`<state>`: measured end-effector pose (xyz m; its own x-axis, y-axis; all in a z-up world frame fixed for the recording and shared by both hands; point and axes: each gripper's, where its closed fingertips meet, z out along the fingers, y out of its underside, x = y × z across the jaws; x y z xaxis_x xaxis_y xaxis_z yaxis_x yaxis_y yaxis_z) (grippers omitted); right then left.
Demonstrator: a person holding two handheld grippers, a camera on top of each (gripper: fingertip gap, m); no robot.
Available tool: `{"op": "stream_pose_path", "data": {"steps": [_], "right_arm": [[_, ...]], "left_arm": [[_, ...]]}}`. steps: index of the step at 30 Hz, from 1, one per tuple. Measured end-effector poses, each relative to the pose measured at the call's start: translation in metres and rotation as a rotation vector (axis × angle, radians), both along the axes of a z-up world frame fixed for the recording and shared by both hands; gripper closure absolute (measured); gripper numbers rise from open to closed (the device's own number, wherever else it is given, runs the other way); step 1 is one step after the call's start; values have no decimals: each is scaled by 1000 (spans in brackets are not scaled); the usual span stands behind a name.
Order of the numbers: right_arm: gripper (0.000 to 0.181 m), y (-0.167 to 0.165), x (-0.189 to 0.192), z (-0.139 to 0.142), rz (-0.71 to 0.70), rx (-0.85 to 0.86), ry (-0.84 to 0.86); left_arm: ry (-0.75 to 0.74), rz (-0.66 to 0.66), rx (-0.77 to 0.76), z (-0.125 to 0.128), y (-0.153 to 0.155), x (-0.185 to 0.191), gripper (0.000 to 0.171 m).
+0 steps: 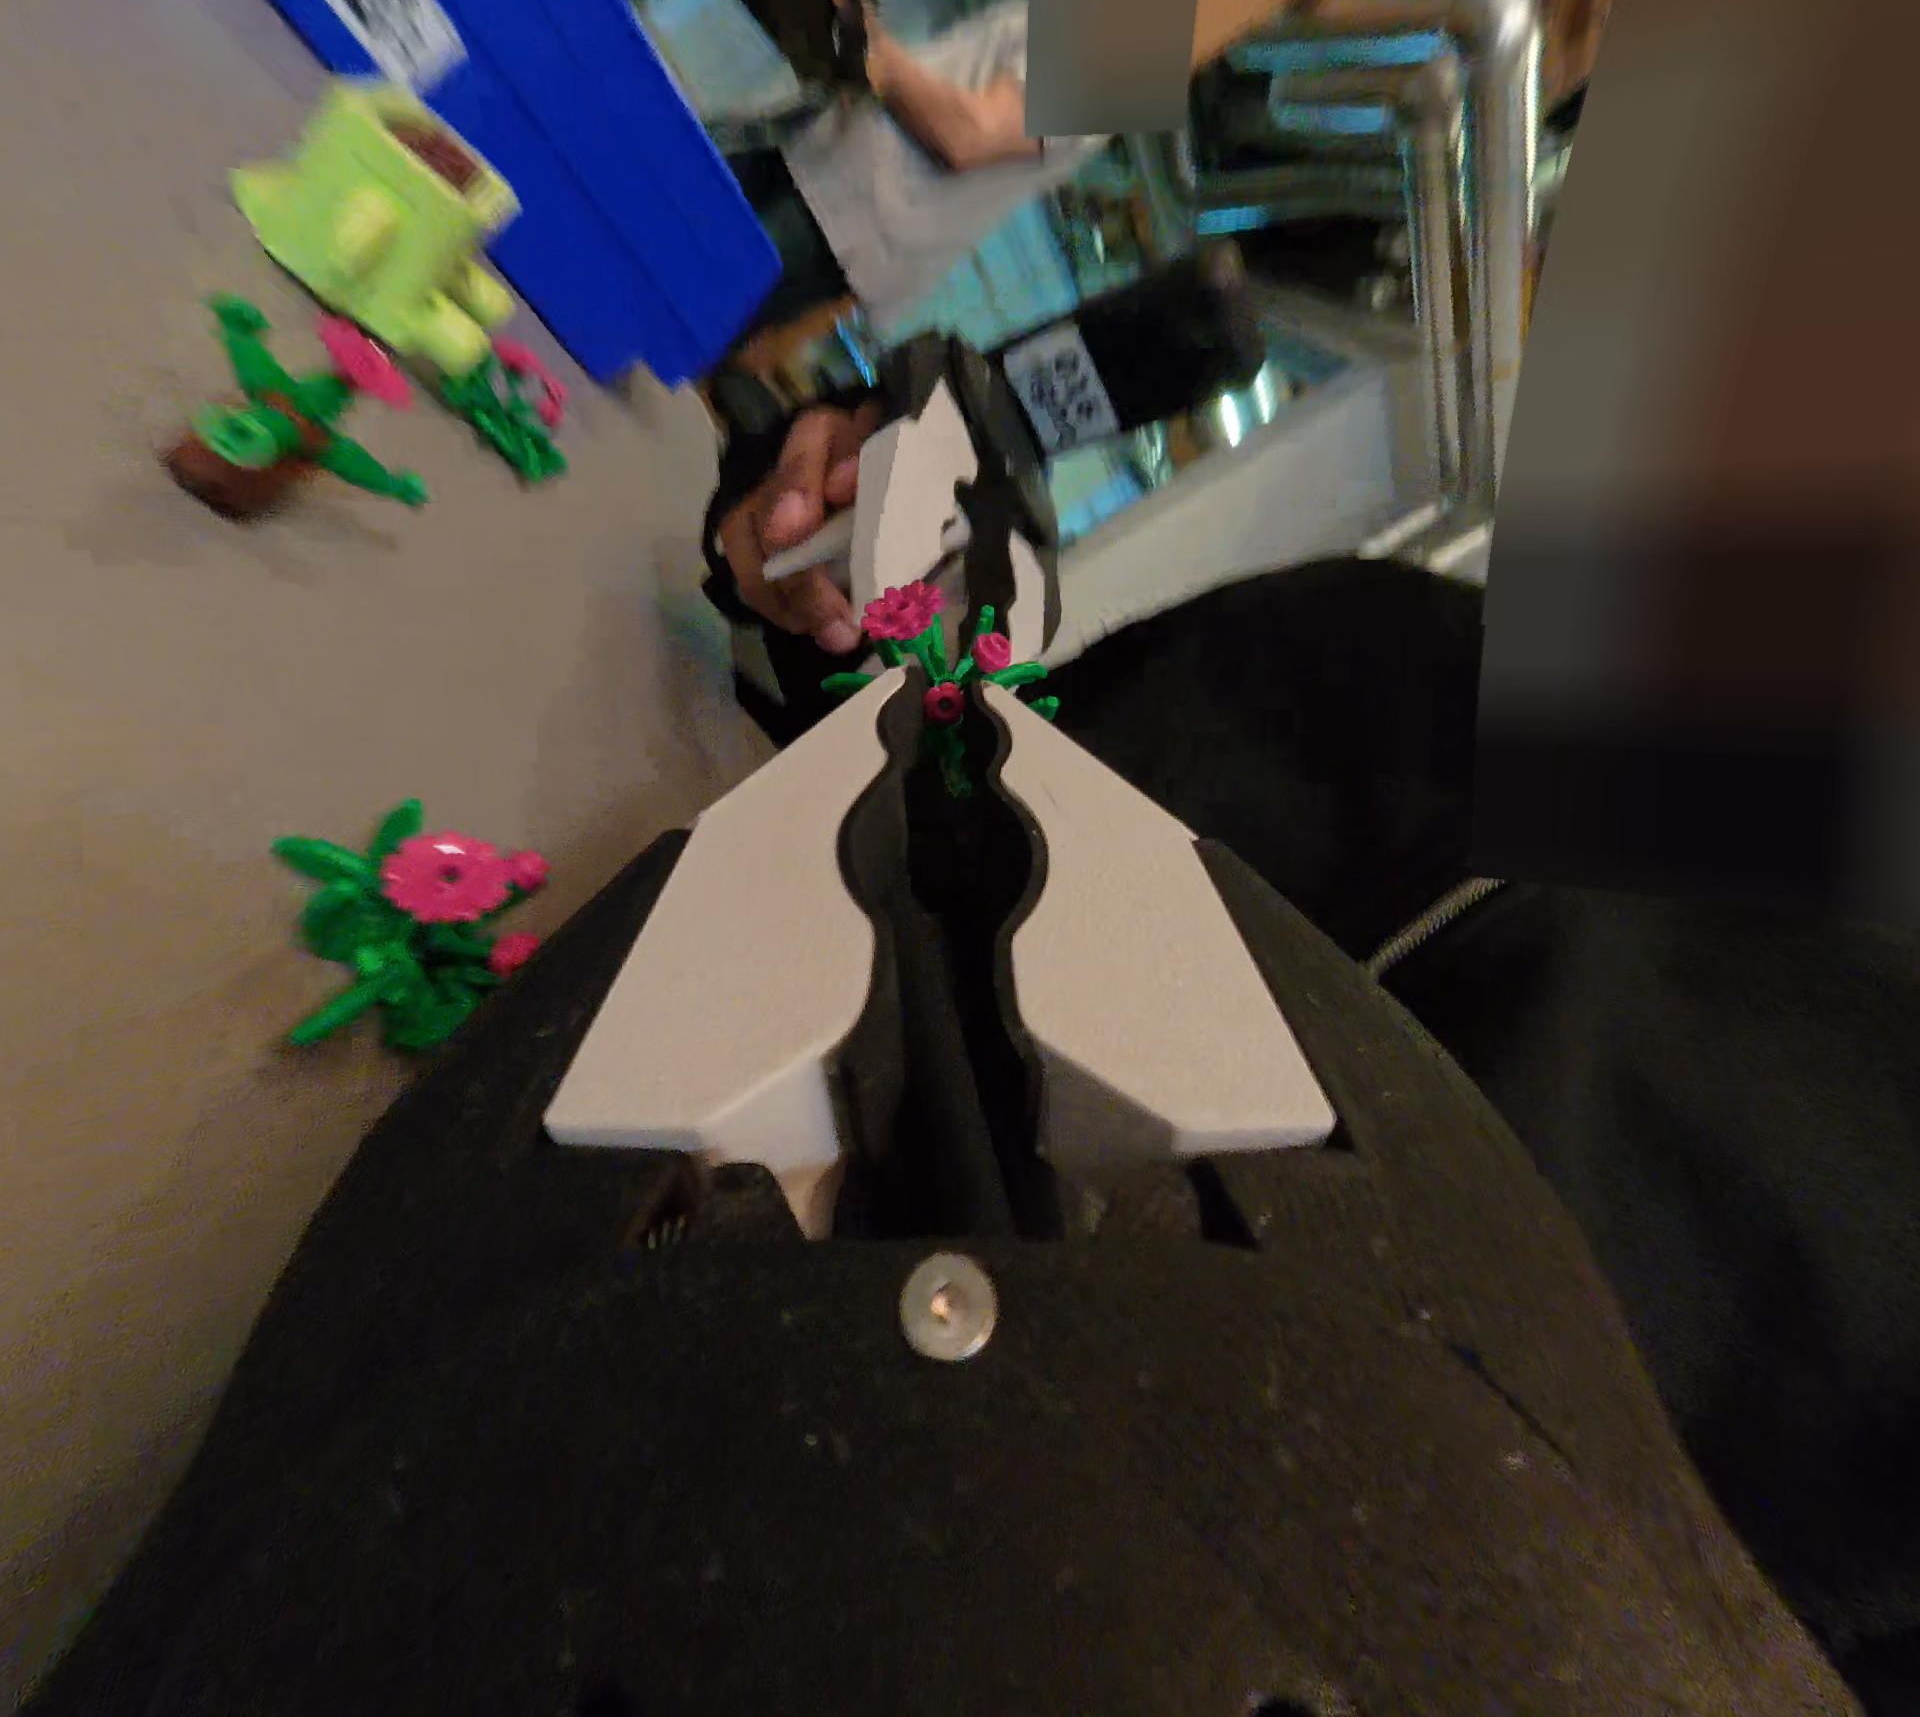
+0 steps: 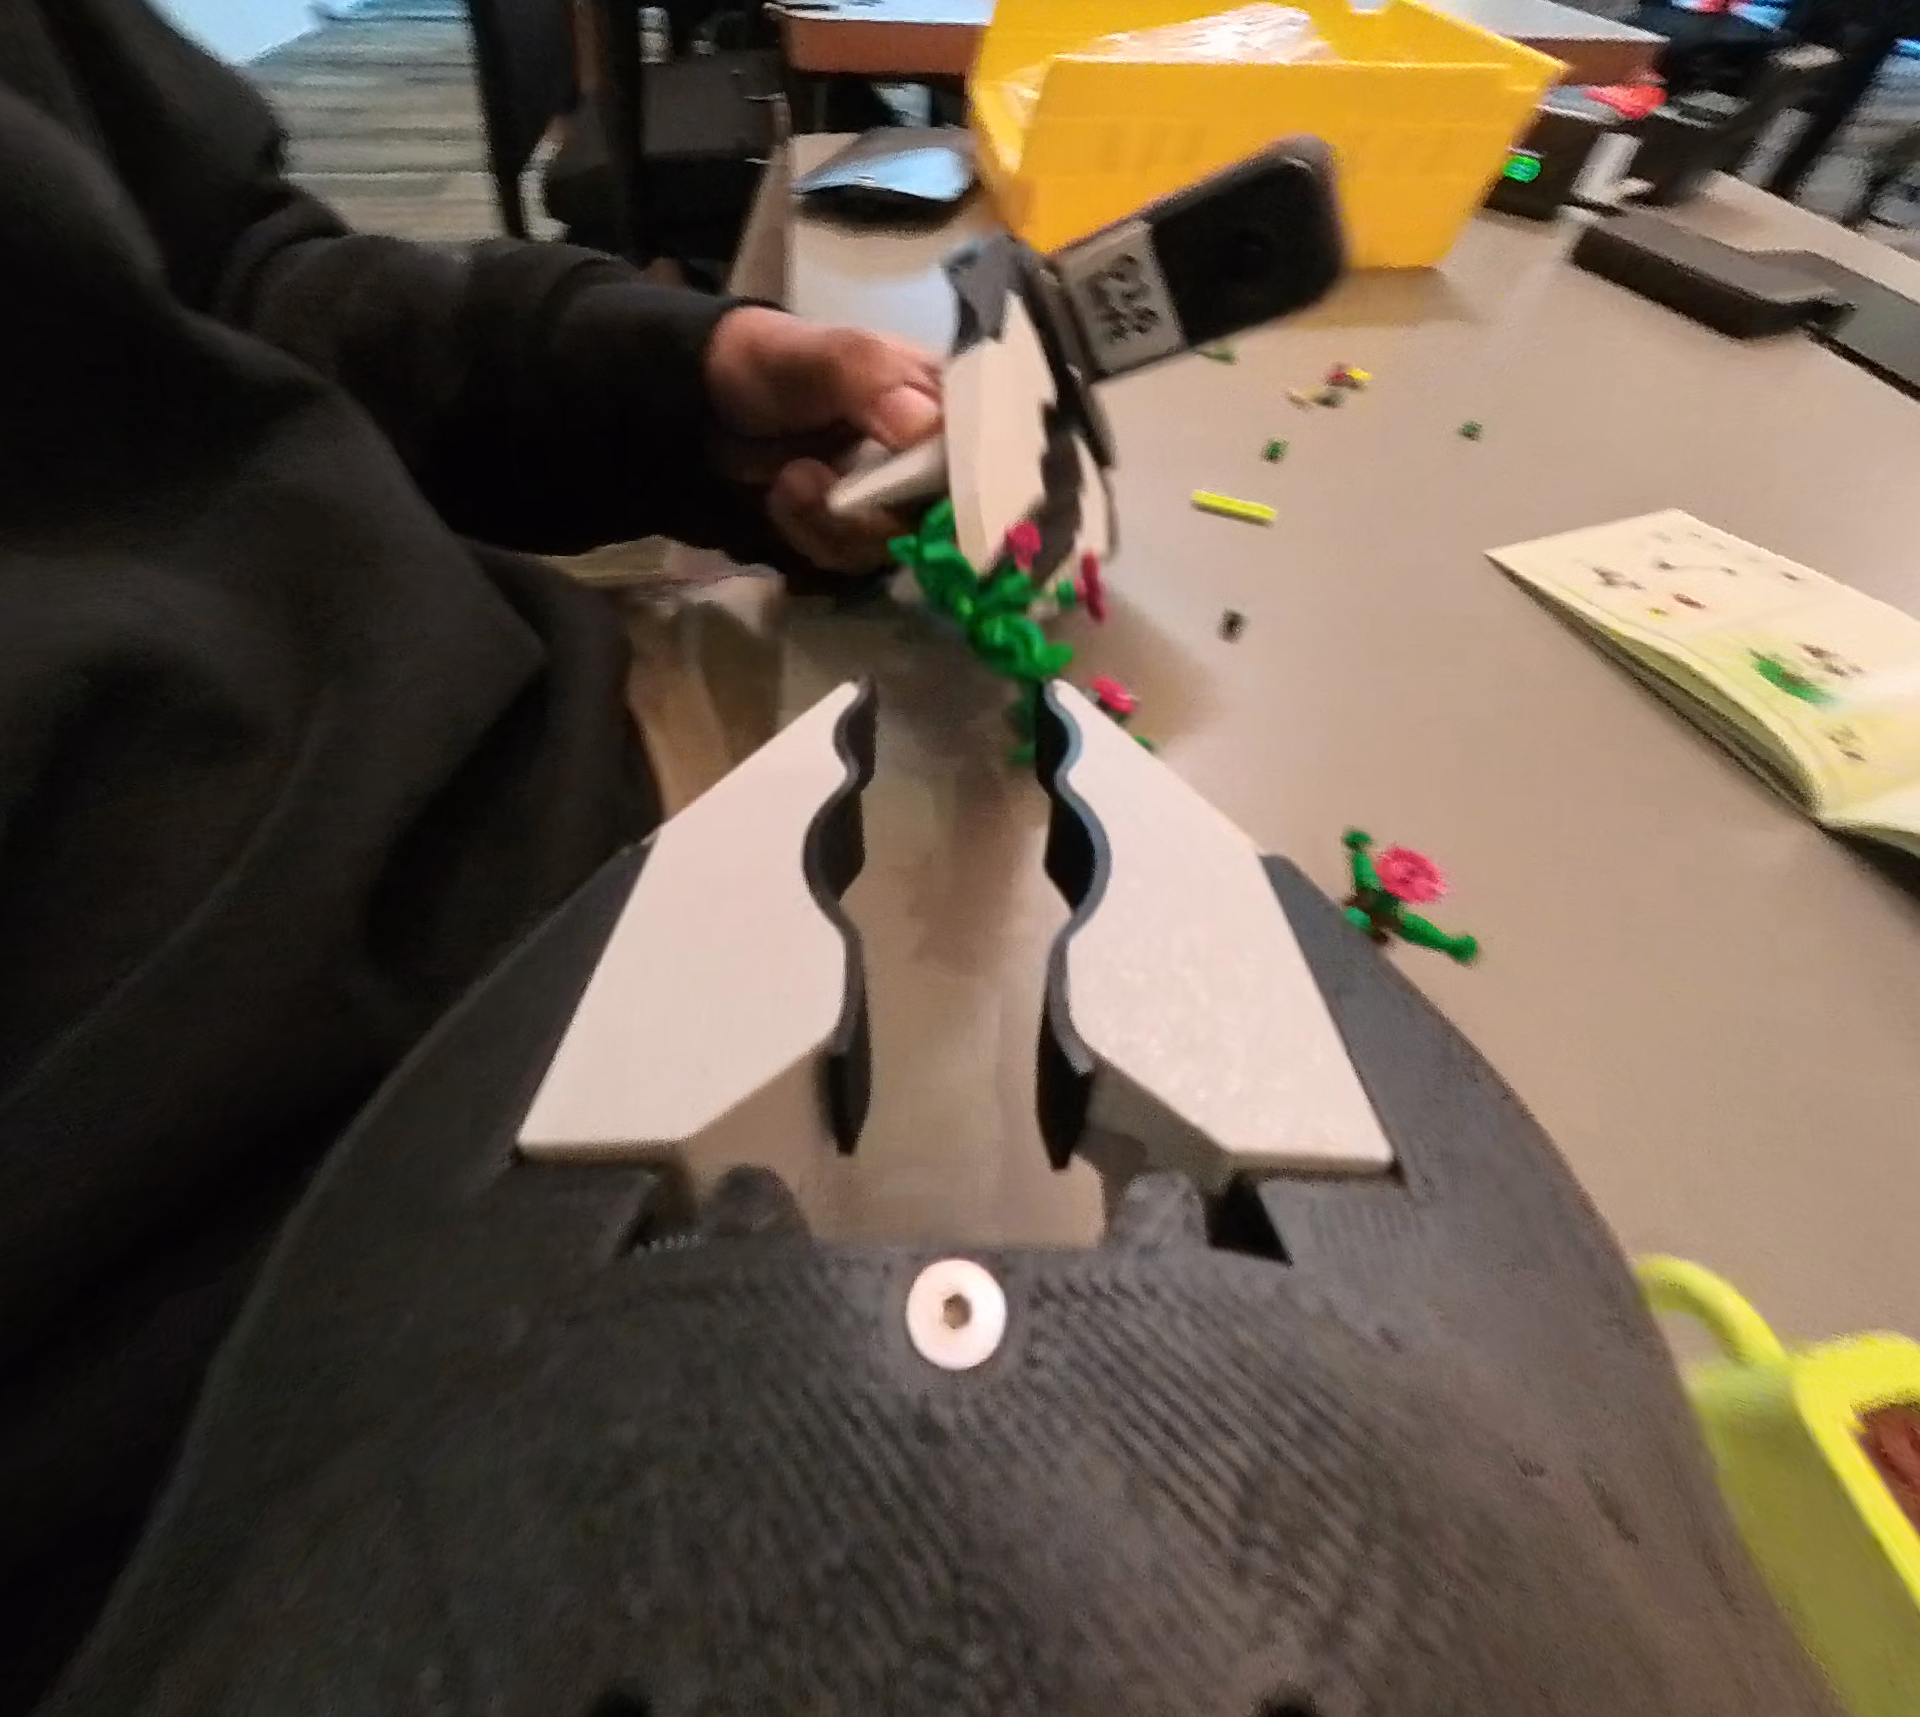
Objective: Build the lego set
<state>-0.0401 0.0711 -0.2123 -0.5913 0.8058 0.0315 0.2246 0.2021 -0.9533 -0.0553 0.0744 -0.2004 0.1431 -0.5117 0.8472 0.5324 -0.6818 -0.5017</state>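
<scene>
My left gripper (image 1: 940,691) is shut on a small Lego flower sprig (image 1: 940,659) with a green stem and pink blossoms, held above the table edge. The same sprig (image 2: 987,607) hangs from the left gripper (image 2: 1003,555) in the right wrist view. My right gripper (image 2: 956,701) is open and empty, and the sprig's stem end lies against the tip of its right finger. The right gripper (image 1: 966,607) faces the sprig from the far side in the left wrist view. A lime green Lego pot (image 1: 384,213) with brown soil stands on the table.
On the tan table (image 2: 1455,732) lie a flower cluster (image 1: 416,919), a leafy plant on a brown base (image 1: 281,420), another flower piece (image 2: 1397,888), an open instruction booklet (image 2: 1714,659) and loose small pieces (image 2: 1231,507). A blue bin (image 1: 520,57) and a yellow bin (image 2: 1247,109) stand behind. The grippers are tip to tip, or close to it. The lime green Lego pot (image 1: 384,213) is about equally far from each gripper, around 15 cm.
</scene>
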Motion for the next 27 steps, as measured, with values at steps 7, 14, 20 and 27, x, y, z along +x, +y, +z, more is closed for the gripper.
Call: {"op": "stream_pose_path", "data": {"steps": [7,14,20,27], "right_arm": [[145,82,-26,-18,-420,49,-134],[141,93,-41,-72,-529,54,-467],[146,92,-58,-81,-574,92,-454],[167,77,-74,-45,-542,28,-238]], "left_arm": [[-1,370,26,11,35,-72,168],[20,493,66,15,60,-92,168],[-43,541,99,16,59,-96,168],[-333,554,128,23,49,-109,168]]}}
